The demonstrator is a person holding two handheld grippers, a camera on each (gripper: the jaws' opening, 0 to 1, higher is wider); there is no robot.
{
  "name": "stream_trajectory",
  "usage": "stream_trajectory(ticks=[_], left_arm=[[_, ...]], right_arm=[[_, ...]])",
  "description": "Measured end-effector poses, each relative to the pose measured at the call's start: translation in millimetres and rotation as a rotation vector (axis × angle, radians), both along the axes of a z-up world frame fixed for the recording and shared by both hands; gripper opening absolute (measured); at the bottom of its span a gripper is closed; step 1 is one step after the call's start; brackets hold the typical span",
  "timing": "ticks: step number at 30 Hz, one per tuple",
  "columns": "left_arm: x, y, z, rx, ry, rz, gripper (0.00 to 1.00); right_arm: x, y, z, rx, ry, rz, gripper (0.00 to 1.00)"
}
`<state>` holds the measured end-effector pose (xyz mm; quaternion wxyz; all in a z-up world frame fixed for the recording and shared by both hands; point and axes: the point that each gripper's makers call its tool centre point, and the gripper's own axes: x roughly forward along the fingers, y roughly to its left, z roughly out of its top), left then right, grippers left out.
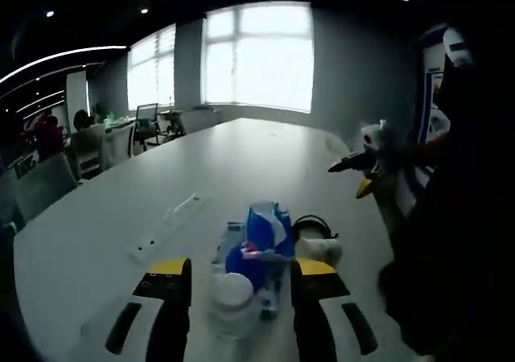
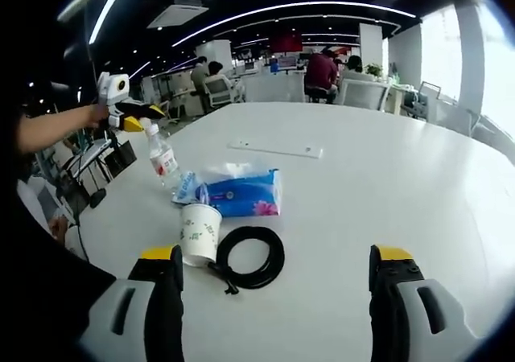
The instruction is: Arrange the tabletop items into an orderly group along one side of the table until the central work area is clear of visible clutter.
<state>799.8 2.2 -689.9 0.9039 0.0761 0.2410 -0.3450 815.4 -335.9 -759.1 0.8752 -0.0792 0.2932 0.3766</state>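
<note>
Tongs first: the left tongs (image 1: 241,267) stand with their jaws spread, and the water bottle (image 1: 234,296) rises between them; neither jaw touches it in the left gripper view. From the right gripper view, those same tongs sit at the bottle's cap, at the table's left edge, held out on a person's bare forearm. The right tongs (image 2: 278,253) are spread wide, with nothing between the jaws.

All the clutter lies in one loose cluster on the near left part of the white table (image 2: 386,185). Going left to right in the right gripper view:

- The water bottle (image 2: 162,159) is clear plastic with a white cap and a red-and-white label, and it leans a little.
- A white paper cup (image 2: 199,232) with green print stands mouth up, just in front of the tissue pack. I cannot tell what is in it.
- A soft tissue pack (image 2: 241,193) in blue wrap with a pink flower lies on its side.
- A black cable (image 2: 251,257) is coiled in a ring beside the cup, its plug end touching the cup's base.
- A flat white strip (image 2: 275,149) lies apart from the rest, farther along the table.

The tabletop is broad, pale and matte. Around it is an open office with desks, chairs, seated people, bright windows (image 1: 257,56) and curved ceiling light strips (image 2: 290,8).
</note>
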Motion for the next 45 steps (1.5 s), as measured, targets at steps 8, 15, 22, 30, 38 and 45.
stream_trajectory(ticks=[8, 15, 22, 30, 38, 45], left_arm=[[-12.5, -10.8, 11.1, -0.003, -0.046, 0.100, 0.50], [-24.6, -11.7, 17.1, -0.007, -0.020, 0.238, 0.59], [-41.2, -25.5, 13.0, 0.003, -0.024, 0.341, 0.57], [-50.1, -51.0, 2.1, -0.033, 0.000, 0.412, 0.58], [-54.6, -63.8, -20.6, -0.065, 0.027, 0.514, 0.51], [-51.7, -80.1, -39.5, -0.073, 0.031, 0.530, 0.51]], right_arm=[[8.9, 3.5, 3.5, 0.026, -0.003, 0.014, 0.92], [12.3, 11.5, 2.5, 0.044, 0.006, 0.038, 0.91], [17.5, 21.9, 4.7, 0.055, 0.004, 0.059, 0.91], [22.3, 36.9, 7.9, 0.060, 0.001, 0.084, 0.91], [26.0, 43.4, 6.2, 0.043, 0.002, 0.106, 0.86], [30.1, 47.1, 2.3, 0.035, 0.008, 0.122, 0.81]])
